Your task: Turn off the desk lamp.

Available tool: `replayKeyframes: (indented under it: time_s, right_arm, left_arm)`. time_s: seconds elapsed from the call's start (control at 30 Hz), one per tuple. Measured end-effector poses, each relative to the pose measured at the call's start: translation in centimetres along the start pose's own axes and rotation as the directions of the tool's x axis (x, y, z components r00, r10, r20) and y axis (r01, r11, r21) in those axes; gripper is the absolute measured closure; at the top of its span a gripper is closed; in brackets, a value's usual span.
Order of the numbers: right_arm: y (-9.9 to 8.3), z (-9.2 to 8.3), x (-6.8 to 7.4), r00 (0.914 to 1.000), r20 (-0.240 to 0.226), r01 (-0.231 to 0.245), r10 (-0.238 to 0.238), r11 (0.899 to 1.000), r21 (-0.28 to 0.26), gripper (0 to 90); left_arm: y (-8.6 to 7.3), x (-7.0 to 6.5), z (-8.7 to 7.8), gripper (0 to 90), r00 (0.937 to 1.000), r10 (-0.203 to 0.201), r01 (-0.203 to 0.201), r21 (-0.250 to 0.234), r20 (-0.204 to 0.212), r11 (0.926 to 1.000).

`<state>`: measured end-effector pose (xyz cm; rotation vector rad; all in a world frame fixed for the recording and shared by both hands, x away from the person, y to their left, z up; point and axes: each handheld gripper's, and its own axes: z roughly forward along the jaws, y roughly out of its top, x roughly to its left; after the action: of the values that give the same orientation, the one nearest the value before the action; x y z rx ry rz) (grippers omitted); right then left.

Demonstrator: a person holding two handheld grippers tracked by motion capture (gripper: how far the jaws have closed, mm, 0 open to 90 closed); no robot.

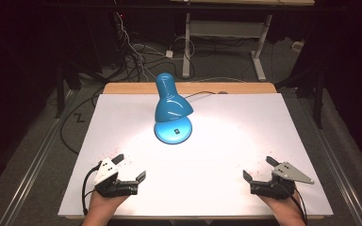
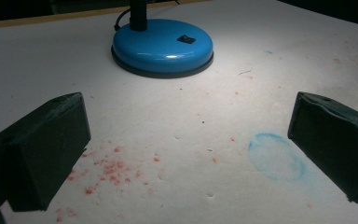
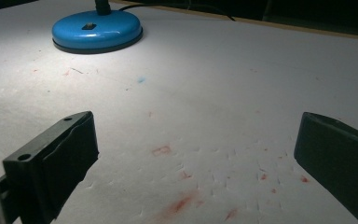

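A blue desk lamp (image 1: pixel 171 101) stands lit at the back middle of the white table sheet (image 1: pixel 245 122), its shade bent down over its round base (image 1: pixel 173 131). That base (image 2: pixel 162 45) has a black switch on top and lies ahead of my left gripper (image 1: pixel 130 168), which rests open near the front left edge with nothing between its jaws. My right gripper (image 1: pixel 259 168) rests open near the front right edge, also holding nothing. The lamp base (image 3: pixel 97 30) shows far off to the upper left in the right gripper view.
The lamp's black cord (image 1: pixel 202 93) runs off the table's back edge. Red stains (image 2: pixel 109 170) and a faint blue ring (image 2: pixel 276 156) mark the sheet. Beyond the table lie floor cables (image 1: pixel 136 54) and a desk frame (image 1: pixel 226 33).
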<state>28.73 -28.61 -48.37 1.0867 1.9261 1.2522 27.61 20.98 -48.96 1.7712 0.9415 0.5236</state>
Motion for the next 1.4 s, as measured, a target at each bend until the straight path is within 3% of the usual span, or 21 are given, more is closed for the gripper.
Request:
replayKeyframes:
  time_s: [0.13, 0.37, 0.6, 0.83, 1.4]
  right_arm:
    - [-0.08, -0.12, -0.14, 0.9999, -0.008, -0.011, 0.011, 1.000, -0.017, 0.1]
    - [-0.13, -0.12, 0.07, 0.9999, -0.004, 0.010, -0.010, 1.000, -0.018, 0.1]
    - [-0.18, -0.21, -0.03, 1.0000, -0.002, -0.003, 0.003, 1.000, -0.029, 0.1]
    - [-0.12, -0.04, -0.04, 1.0000, -0.009, 0.003, -0.003, 1.000, -0.012, 0.2]
    - [-0.10, -0.02, -0.12, 0.9998, -0.019, -0.002, 0.002, 1.000, -0.007, 0.3]
  left_arm:
    - [-0.55, 0.17, 0.12, 0.3, 0.9996, 0.029, -0.029, -0.013, 0.005, 0.9995]
    - [-0.66, 0.19, 0.32, 0.3, 0.9993, 0.030, -0.030, 0.003, 0.021, 0.9995]
    - [-0.66, 0.23, 0.35, 0.7, 0.9994, 0.027, -0.027, 0.007, 0.021, 0.9996]
    - [-0.72, 0.26, 0.29, 10.4, 0.9993, 0.023, -0.023, -0.002, 0.030, 0.9997]
    - [-0.67, 0.45, 0.39, 20.3, 0.9991, 0.002, -0.002, 0.008, 0.043, 1.0000]
